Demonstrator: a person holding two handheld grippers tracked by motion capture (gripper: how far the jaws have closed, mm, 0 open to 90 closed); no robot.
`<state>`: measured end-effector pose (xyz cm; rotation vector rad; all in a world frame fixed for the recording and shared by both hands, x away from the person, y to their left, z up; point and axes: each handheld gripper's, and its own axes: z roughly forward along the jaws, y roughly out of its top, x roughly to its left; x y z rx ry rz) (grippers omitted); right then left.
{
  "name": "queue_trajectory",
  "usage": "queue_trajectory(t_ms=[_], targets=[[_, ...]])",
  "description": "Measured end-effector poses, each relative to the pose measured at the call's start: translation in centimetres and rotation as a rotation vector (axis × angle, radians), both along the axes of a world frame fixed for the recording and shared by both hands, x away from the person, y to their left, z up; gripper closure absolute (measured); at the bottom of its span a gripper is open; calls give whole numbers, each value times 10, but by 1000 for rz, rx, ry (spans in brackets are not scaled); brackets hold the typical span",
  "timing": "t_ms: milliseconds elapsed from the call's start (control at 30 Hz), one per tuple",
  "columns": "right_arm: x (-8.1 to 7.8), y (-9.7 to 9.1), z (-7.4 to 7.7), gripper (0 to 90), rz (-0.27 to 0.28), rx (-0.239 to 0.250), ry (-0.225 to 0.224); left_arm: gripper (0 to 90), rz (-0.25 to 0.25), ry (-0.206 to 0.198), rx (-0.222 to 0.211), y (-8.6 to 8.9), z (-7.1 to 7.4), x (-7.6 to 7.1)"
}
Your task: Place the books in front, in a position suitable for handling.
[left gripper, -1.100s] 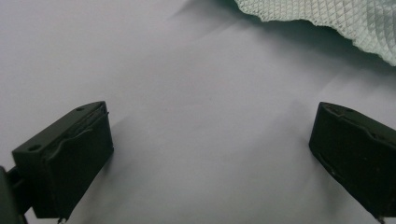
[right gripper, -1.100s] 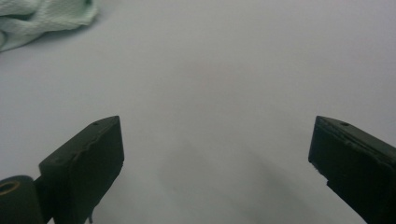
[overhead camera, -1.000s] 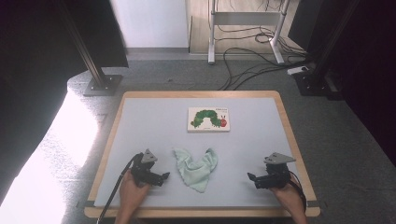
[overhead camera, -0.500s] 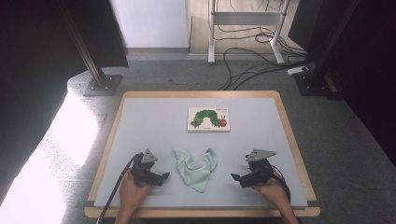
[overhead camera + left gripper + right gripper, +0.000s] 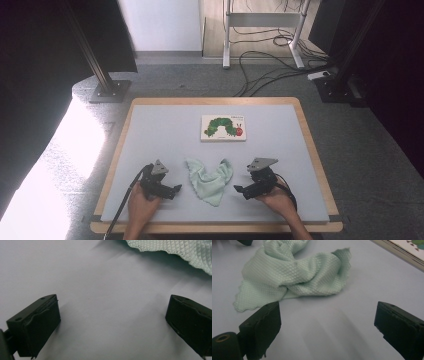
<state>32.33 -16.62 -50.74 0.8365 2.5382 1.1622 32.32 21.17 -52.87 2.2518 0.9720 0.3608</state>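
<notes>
So the mint-green cloth (image 5: 210,178) is lying crumpled on the grey counter (image 5: 150,130), near its front edge, right between the two grippers. From the high view it's kind of a V: two lobes pointing away from the person, and one tapered corner pointing back toward the front edge. That makes its long axis run roughly front to back.

The left gripper (image 5: 173,190) sits just left of the cloth, jaws wide apart with only bare counter between them. In the left gripper view you just get a sliver of the cloth's edge (image 5: 175,251) up top, clearly not touching.

The right gripper (image 5: 239,190) is also open with nothing held. Its jaws have just been closing a little, with only bare counter between them. The right gripper view gives you the waffle weave and scalloped hem of the cloth (image 5: 294,272), plus the edge of the caterpillar picture book (image 5: 402,252). Only the high view shows the book's full cover (image 5: 223,127), farther back on the counter.

Versus a second ago, the right gripper has slid in toward the cloth. The left one hasn't budged, and neither has the cloth.
</notes>
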Motion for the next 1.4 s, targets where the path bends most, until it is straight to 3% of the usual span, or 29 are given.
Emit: queue_trajectory(t_ms=[533, 667, 867, 900, 933, 1033, 1233, 1400], targets=[[8, 55, 3, 72, 129, 5, -4, 0, 0, 0, 0, 0, 0, 0], [8, 77, -1, 111, 181, -8, 0, 0, -1, -1, 1, 0, 0, 0], [13, 94, -8, 173, 212, -40, 15, 0, -1, -1, 1, 0, 0, 0], [15, 100, -13, 239, 224, -73, 15, 0, -1, -1, 1, 0, 0, 0], [15, 100, -13, 239, 224, -73, 15, 0, -1, -1, 1, 0, 0, 0], [15, 103, -15, 355, 209, -82, 22, 0, -1, -1, 1, 0, 0, 0], [16, 94, -11, 726, 177, -63, 44, 0, 0, -1, 1, 0, 0, 0], [15, 86, -6, 754, 184, -55, 48, 0, 0, -1, 1, 0, 0, 0]])
